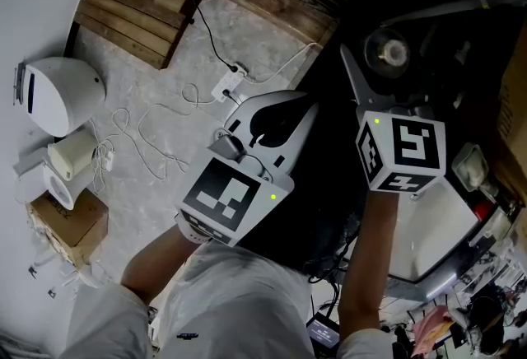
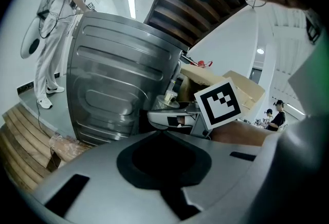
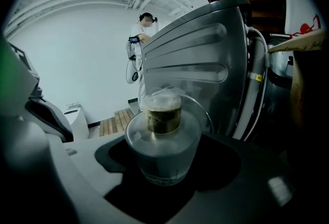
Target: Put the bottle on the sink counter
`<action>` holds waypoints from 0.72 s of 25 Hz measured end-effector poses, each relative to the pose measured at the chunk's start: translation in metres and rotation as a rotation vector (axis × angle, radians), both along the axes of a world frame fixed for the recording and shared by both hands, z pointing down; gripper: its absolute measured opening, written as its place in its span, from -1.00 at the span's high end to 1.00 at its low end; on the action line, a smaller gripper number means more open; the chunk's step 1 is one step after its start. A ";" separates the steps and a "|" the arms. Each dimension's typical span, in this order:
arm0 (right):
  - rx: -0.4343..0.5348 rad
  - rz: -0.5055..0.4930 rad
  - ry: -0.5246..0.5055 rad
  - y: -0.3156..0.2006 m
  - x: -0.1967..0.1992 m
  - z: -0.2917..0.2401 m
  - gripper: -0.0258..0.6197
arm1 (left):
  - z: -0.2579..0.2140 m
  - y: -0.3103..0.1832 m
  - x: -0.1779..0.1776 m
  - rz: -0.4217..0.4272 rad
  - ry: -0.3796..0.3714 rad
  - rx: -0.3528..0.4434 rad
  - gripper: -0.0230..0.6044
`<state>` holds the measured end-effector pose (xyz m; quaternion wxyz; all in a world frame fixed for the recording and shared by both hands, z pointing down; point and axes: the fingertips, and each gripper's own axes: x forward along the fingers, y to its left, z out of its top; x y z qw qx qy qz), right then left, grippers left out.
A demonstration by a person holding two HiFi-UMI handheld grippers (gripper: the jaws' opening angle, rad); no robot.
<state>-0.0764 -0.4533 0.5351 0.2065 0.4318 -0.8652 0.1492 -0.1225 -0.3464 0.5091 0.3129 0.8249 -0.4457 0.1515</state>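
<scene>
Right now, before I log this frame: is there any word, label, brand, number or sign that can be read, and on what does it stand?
No readable text in any view.
Bottle: faint marks low on the glass, too blurred to read.
Hose: small yellow tag, too small to read.
Right cube and left cube: black-and-white square patterns, no letters.

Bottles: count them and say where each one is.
1. The bottle is gripped between the right gripper's jaws, with the steel sink behind it. More could be hidden in the dark clutter at the head view's right.
</scene>
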 end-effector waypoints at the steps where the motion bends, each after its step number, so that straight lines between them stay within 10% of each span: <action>1: -0.004 0.001 -0.001 0.000 0.000 0.000 -0.15 | -0.001 0.000 0.000 -0.003 0.002 -0.002 0.91; 18: 0.027 0.005 -0.068 0.011 0.010 -0.021 -0.24 | -0.015 0.010 0.011 -0.044 -0.017 0.023 0.91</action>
